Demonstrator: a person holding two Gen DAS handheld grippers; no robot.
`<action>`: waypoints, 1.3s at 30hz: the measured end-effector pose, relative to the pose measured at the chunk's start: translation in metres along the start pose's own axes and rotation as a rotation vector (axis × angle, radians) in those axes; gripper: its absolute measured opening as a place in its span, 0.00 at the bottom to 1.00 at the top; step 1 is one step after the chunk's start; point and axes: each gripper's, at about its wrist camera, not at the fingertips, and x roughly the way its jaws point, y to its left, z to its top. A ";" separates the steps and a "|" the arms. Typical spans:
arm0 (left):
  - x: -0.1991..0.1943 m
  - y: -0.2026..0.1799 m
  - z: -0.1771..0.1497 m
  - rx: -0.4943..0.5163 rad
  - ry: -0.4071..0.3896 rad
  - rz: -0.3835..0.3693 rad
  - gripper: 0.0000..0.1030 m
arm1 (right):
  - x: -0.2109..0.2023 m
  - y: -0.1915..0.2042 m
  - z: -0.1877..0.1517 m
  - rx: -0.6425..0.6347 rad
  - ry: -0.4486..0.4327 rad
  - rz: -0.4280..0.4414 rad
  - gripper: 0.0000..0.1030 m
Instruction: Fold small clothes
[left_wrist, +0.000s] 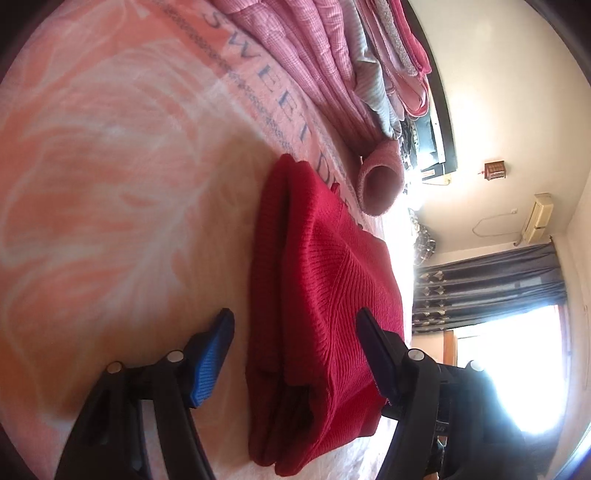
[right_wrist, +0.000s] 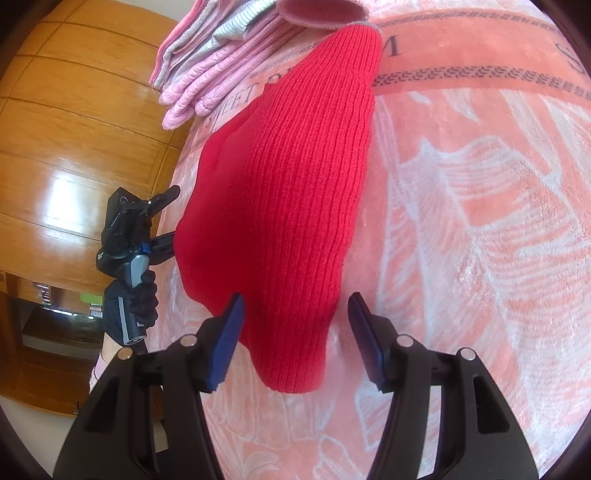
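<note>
Between the spread fingers of the right gripper (right_wrist: 295, 339) lies the near end of the red knit garment (right_wrist: 291, 192), a narrow ribbed tongue resting flat on the pink and white bedspread (right_wrist: 480, 240); the jaws stand wide apart and hold nothing. Across the garment the left gripper (left_wrist: 295, 350) is likewise open, one blue pad on the bedspread side, the other over the cloth, straddling an edge where several layers already stack. My judgement: a fold is partly made and another grasp is due. To do it well, each pair of jaws should close on all layers at a corner, not just the top one, lift together, and carry the end over evenly so the ribs stay straight. Farther off, a pink knit hat (left_wrist: 380, 181) lies just past the garment, and beyond it a stack of folded pink blankets (left_wrist: 332, 55)
</note>
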 end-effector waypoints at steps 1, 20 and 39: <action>0.005 0.000 0.004 -0.003 0.016 -0.015 0.66 | -0.001 -0.001 0.000 0.003 0.000 0.004 0.56; 0.065 -0.023 0.017 0.114 0.129 -0.143 0.55 | 0.010 -0.023 0.038 0.123 -0.086 0.145 0.66; 0.085 -0.066 -0.019 0.110 0.127 -0.243 0.29 | -0.044 -0.006 0.044 0.048 -0.138 0.167 0.33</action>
